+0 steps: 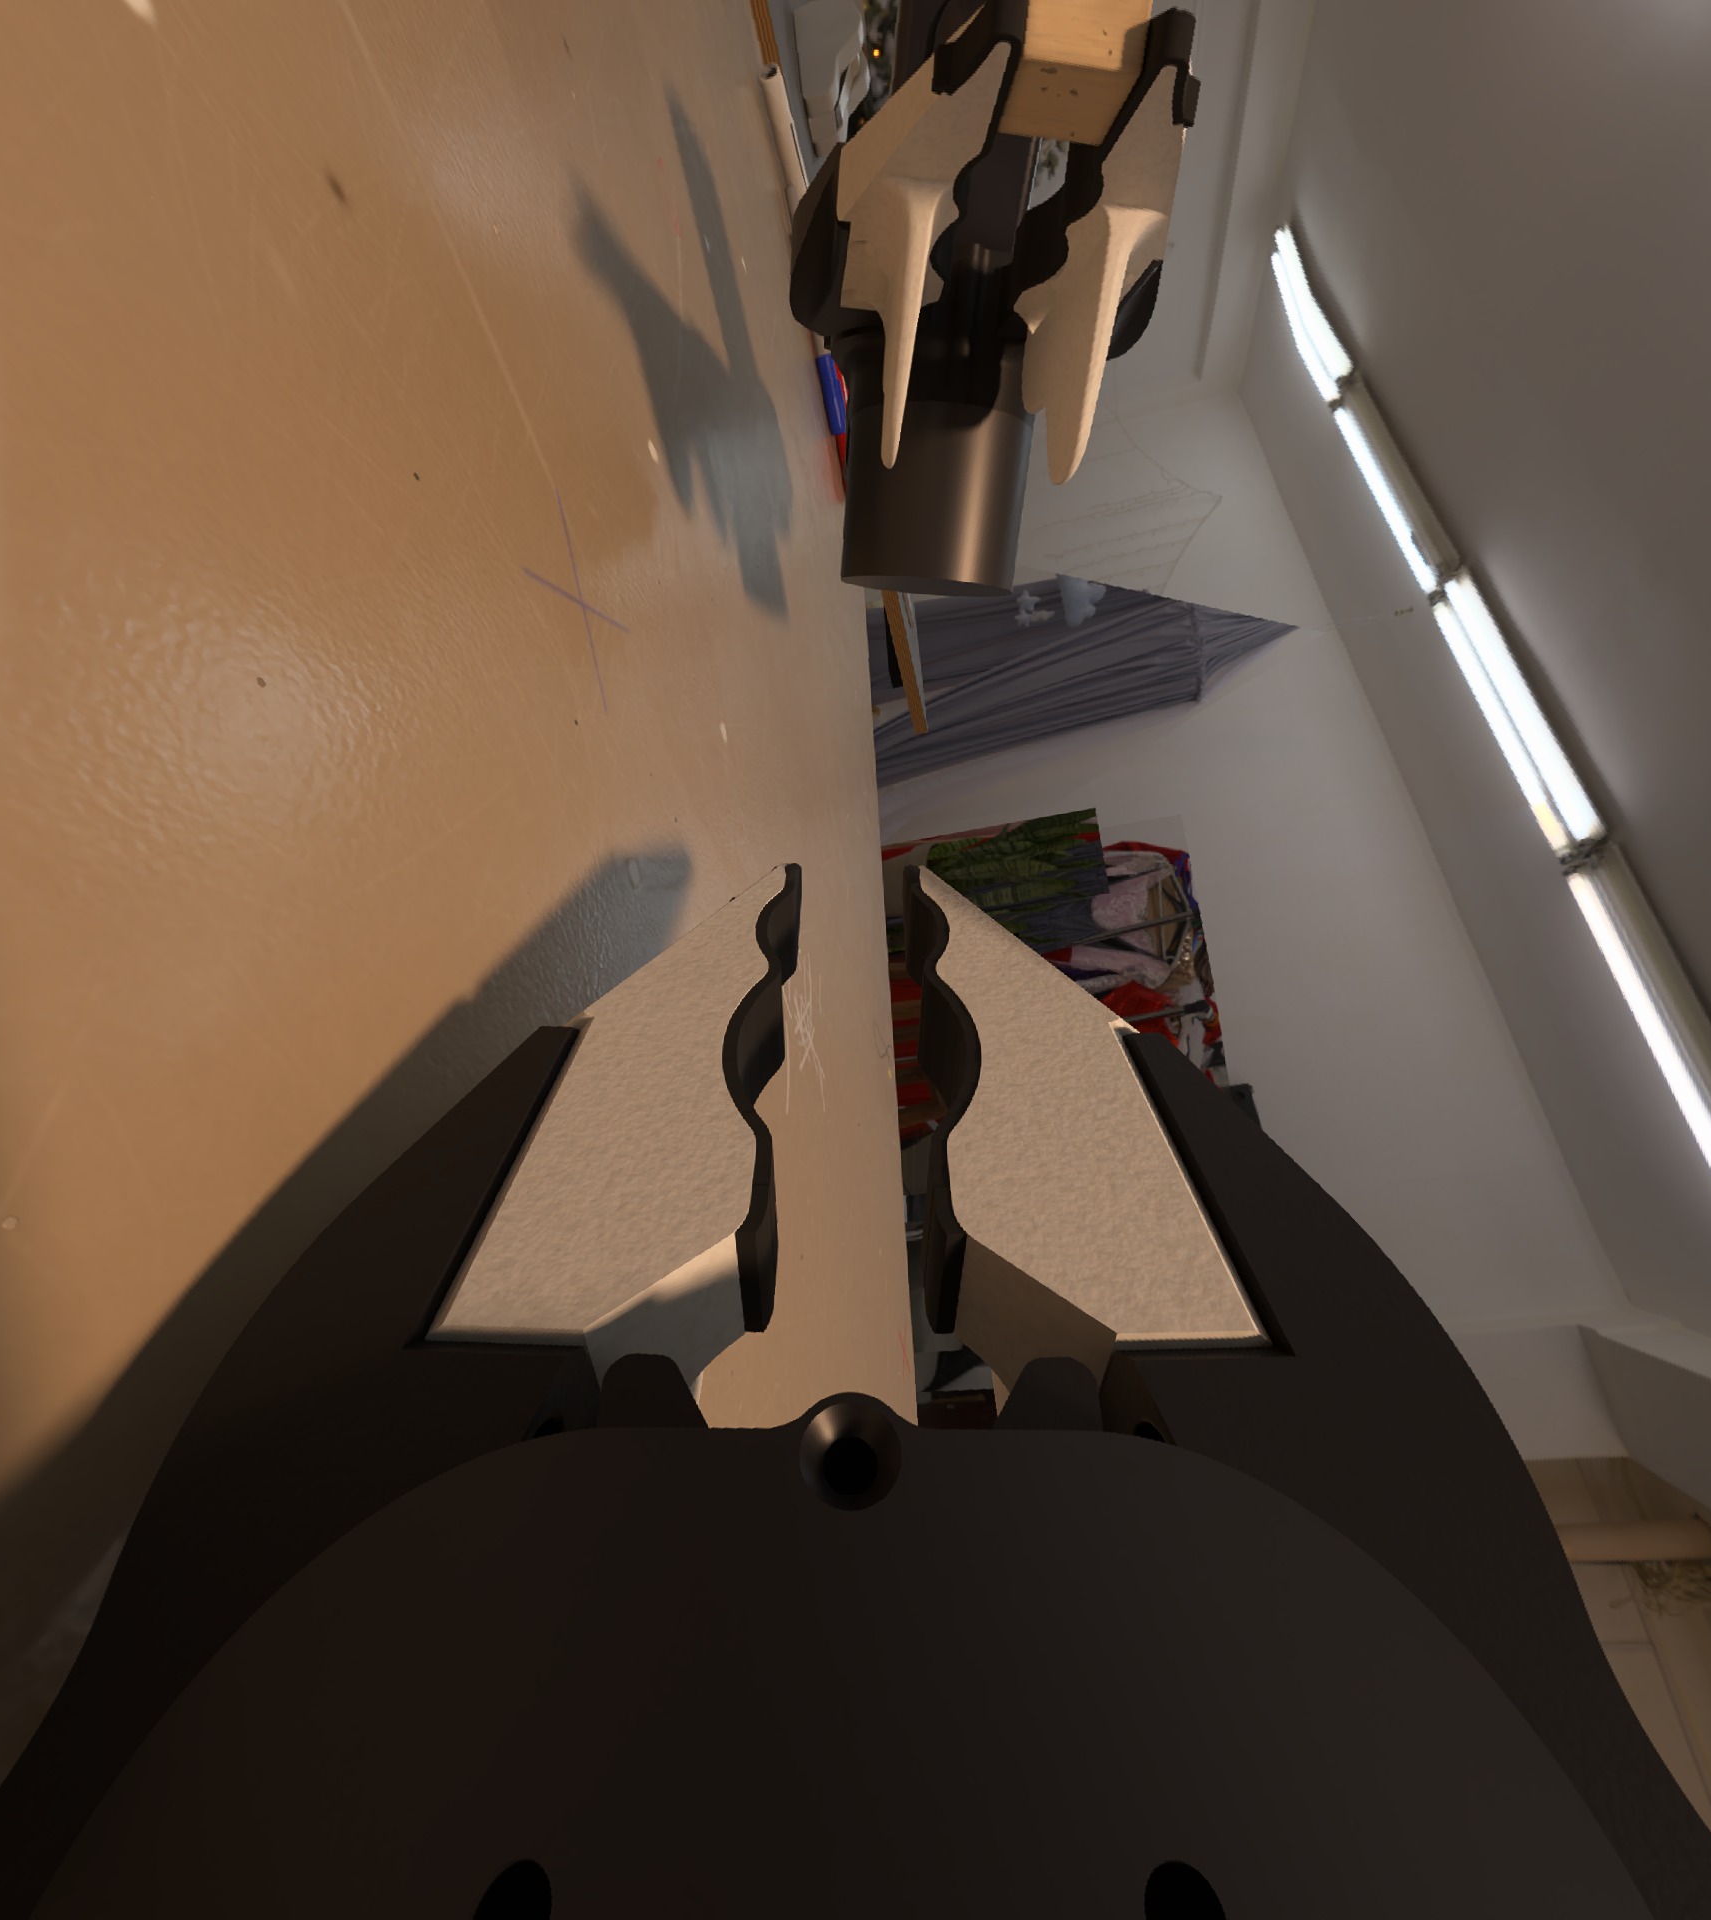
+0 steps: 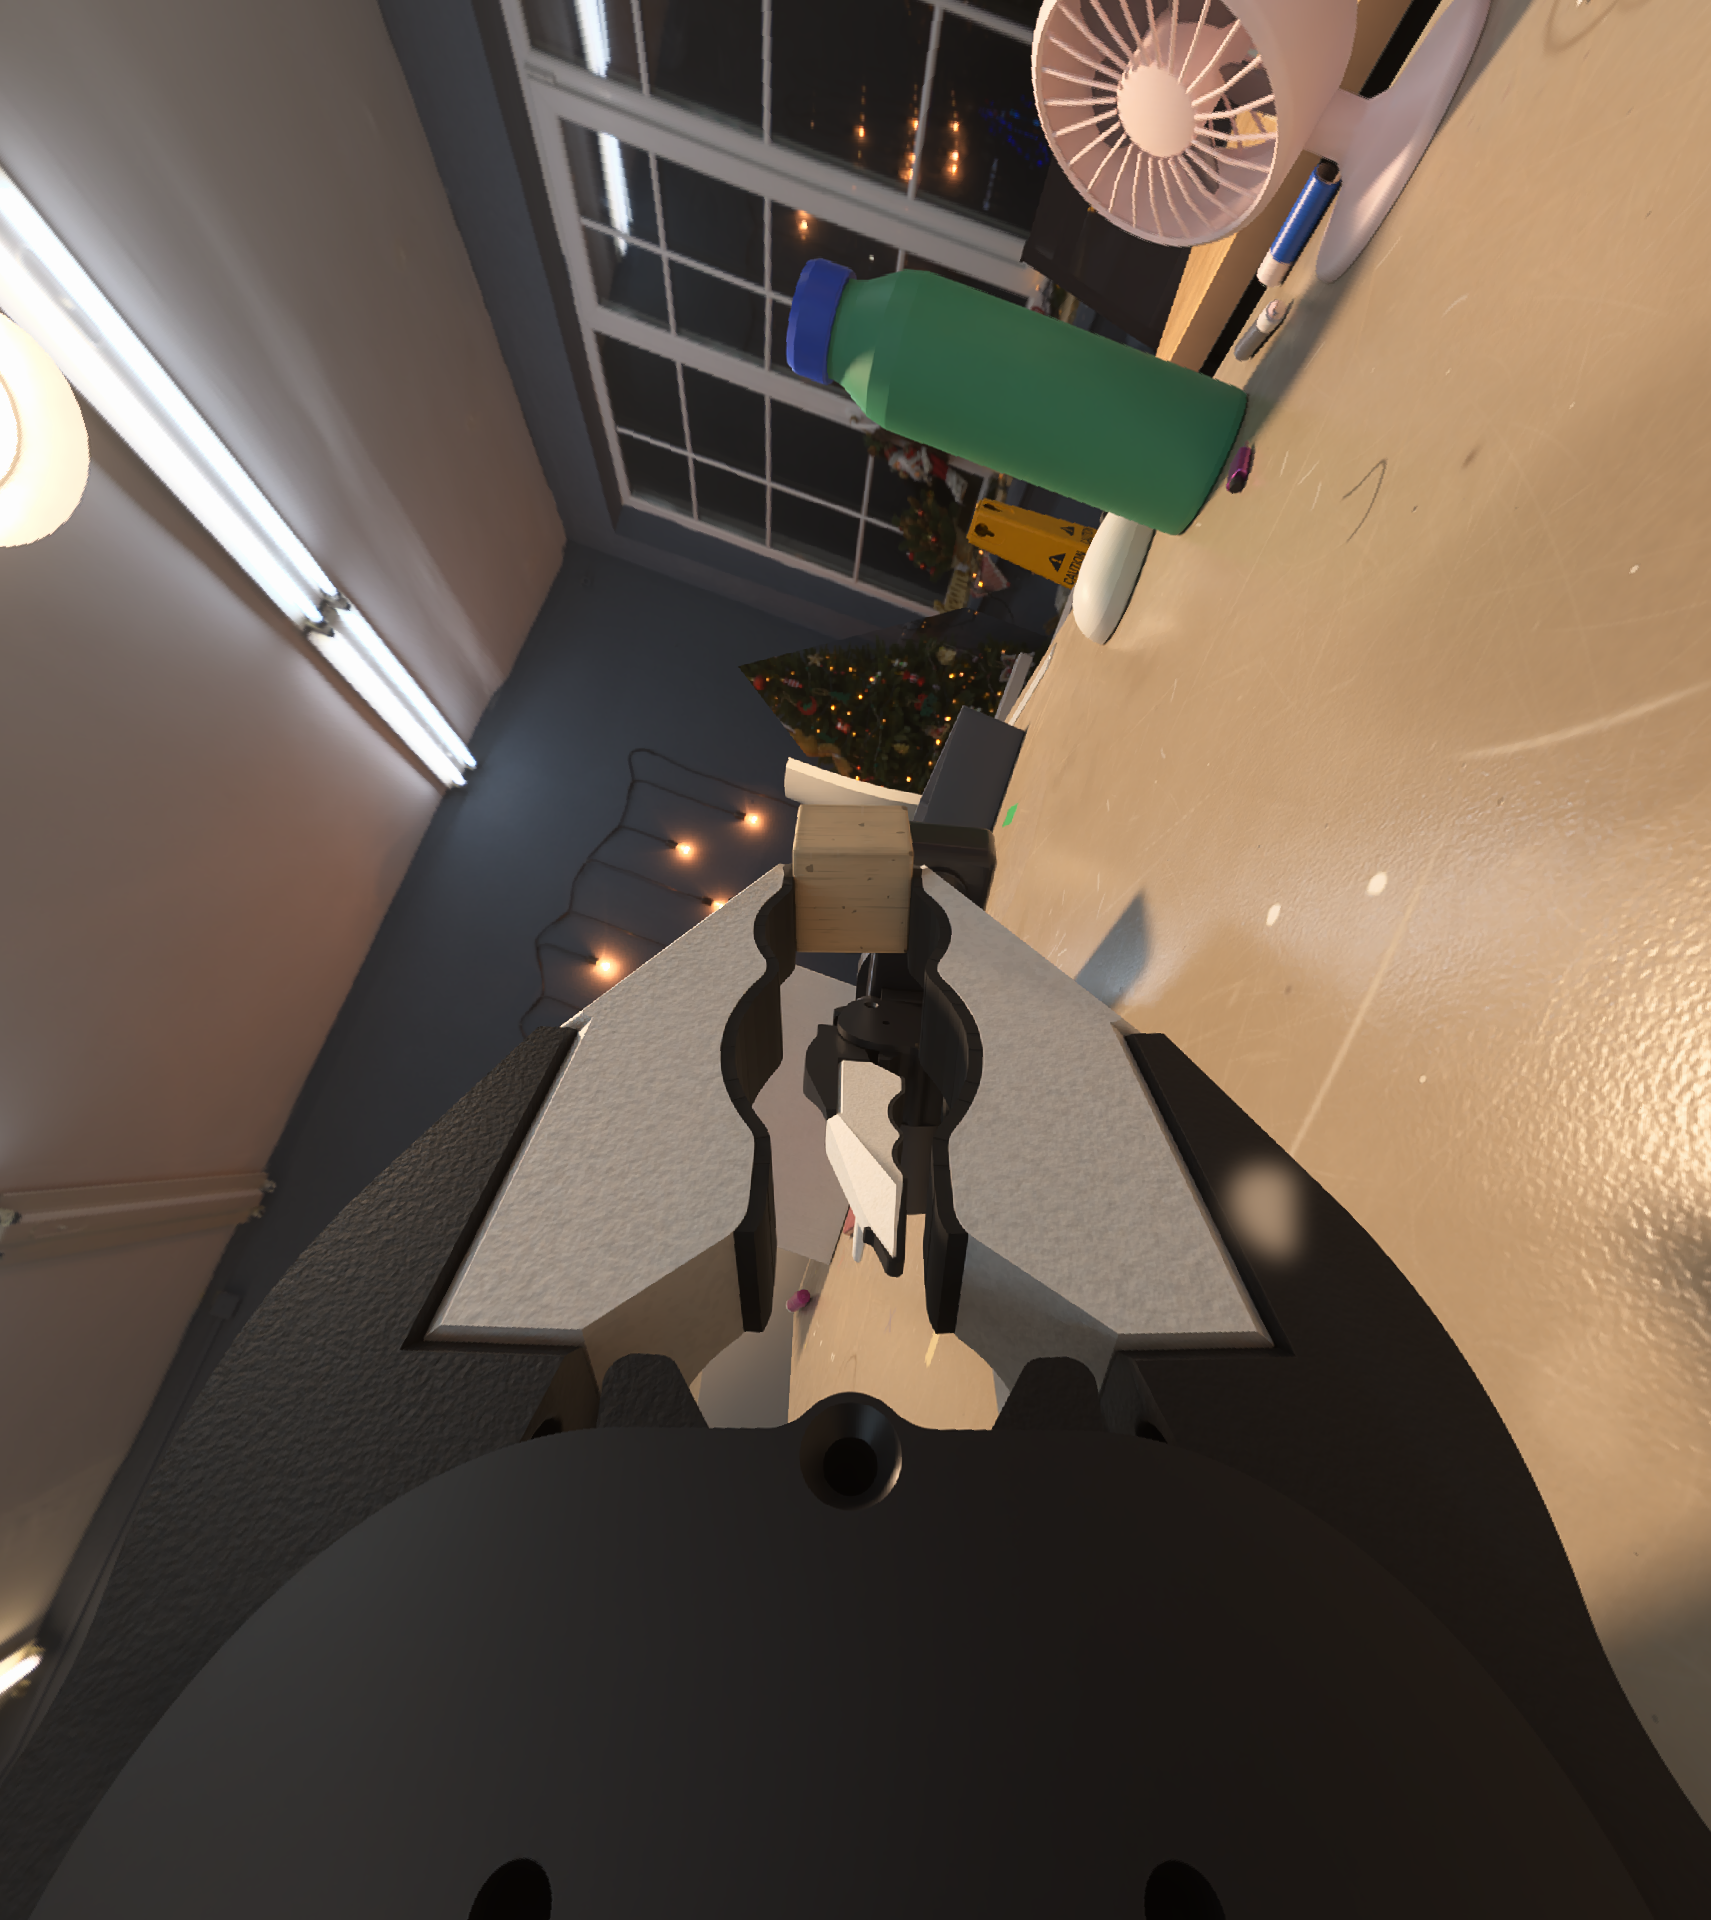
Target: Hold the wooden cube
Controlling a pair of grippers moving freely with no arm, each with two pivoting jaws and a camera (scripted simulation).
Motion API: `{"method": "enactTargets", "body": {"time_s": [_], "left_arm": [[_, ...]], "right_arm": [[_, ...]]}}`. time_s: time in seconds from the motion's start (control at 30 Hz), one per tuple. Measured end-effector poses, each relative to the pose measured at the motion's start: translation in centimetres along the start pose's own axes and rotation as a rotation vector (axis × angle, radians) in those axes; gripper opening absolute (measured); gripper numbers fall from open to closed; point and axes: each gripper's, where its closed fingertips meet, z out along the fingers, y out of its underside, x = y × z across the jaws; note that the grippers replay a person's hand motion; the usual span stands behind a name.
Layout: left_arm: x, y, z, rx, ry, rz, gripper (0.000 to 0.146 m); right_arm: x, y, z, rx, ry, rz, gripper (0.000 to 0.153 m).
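- Our right gripper (image 2: 851, 894) has its fingers clamped on the wooden cube (image 2: 851, 878), held at the tips clear of the counter (image 2: 1453, 935); we judge the hold achieved, with only keeping it left.
- Our left gripper (image 1: 856, 883) is empty, fingers slightly apart.
- At one o'clock stand a green bottle (image 2: 1038, 400) and a pink fan (image 2: 1157, 104), well apart; nothing blocks us.
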Motion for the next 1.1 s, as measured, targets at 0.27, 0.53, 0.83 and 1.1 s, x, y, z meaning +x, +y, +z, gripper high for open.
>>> {"method": "enactTargets", "body": {"time_s": [0.27, 0.53, 0.83, 1.1], "left_arm": [[-0.01, -0.03, 0.09, 0.0, 0.002, -0.001, 0.019], [0.04, -0.01, 0.08, 0.0, 0.005, -0.002, 0.019], [0.02, 0.08, 0.09, -0.001, 0.005, -0.004, 0.019], [-0.16, -0.13, -0.08, 0.004, 0.002, -0.01, 0.019]], "right_arm": [[0.01, -0.02, -0.01, 0.001, -0.001, 0.001, 0.02], [-0.02, 0.03, -0.02, -0.001, -0.003, 0.004, 0.02], [-0.07, 0.07, -0.02, -0.001, -0.011, 0.011, 0.02], [0.02, 0.01, -0.12, 0.004, -0.009, 0.016, 0.02]]}}
